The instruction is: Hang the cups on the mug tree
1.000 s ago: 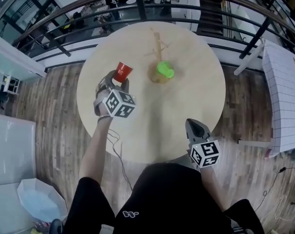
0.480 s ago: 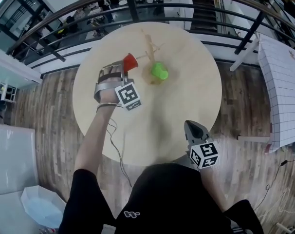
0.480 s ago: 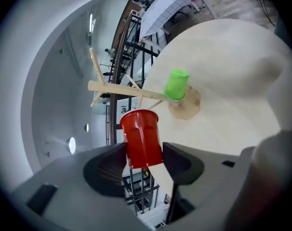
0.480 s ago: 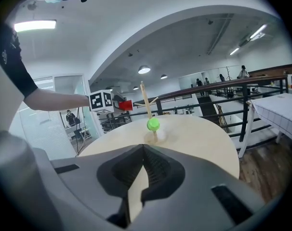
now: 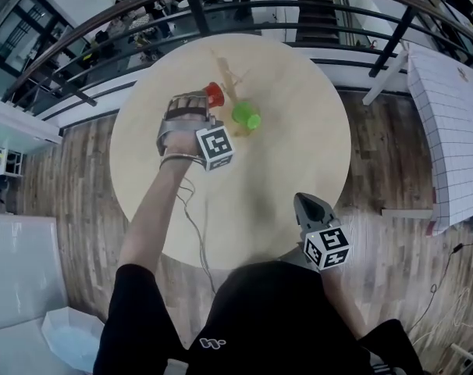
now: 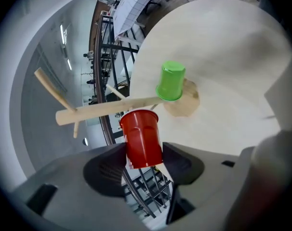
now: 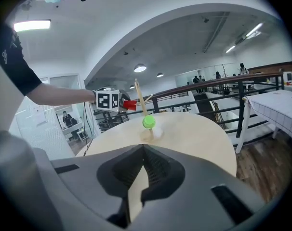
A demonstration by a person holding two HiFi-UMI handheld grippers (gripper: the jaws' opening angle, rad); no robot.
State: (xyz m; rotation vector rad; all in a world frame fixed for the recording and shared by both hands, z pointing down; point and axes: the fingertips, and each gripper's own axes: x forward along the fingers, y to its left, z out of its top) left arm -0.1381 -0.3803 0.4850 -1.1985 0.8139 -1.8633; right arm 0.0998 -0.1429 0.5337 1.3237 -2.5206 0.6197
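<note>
My left gripper (image 5: 207, 102) is shut on a red cup (image 5: 214, 94), holding it on its side above the round table (image 5: 299, 139). In the left gripper view the red cup (image 6: 142, 138) sits between the jaws of the left gripper (image 6: 143, 157), its end just short of the wooden mug tree (image 6: 112, 109). A green cup (image 6: 171, 81) hangs on a low peg near the tree's base. The mug tree (image 5: 227, 80) stands at the table's far side, with the green cup (image 5: 244, 116) on it. My right gripper (image 5: 309, 206) hovers shut and empty at the near table edge.
A dark metal railing (image 5: 314, 10) curves behind the table, over a lower floor. A white gridded table (image 5: 455, 131) stands at the right on the wooden floor (image 5: 72, 178). A thin cable (image 5: 191, 225) hangs from the left forearm.
The left gripper has carried the red cup further across the table to the mug tree and rolled, so the cup now lies sideways beside the trunk. The right gripper has kept still.
</note>
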